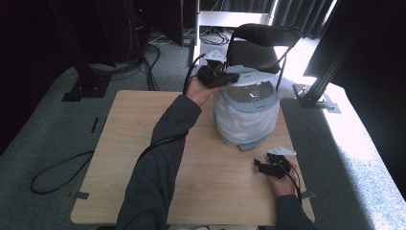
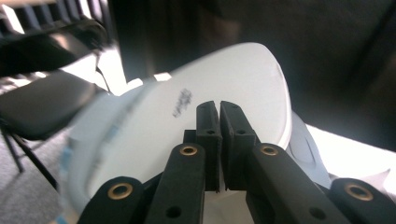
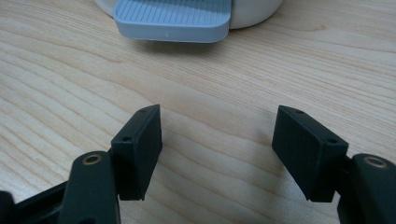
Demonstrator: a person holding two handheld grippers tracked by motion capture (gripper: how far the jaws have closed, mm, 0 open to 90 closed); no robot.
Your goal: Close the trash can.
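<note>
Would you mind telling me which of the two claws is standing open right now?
The right claw, low over the table near the bin's pedal, has its jaws wide apart; the left claw at the bin lid is shut.

Lab: black curtains, floor cables, frame posts

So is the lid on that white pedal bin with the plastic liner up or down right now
Up. The white domed lid is lifted at the edge near the left tongs, tilting above the grey-rimmed, liner-wrapped white pedal bin. Those tongs look closed at its edge.

Bin lid: smooth, pale matt plastic.
Bin liner: thin, crinkled white plastic.
Pedal: ribbed grey plastic.
Table: light wood grain, matt.
</note>
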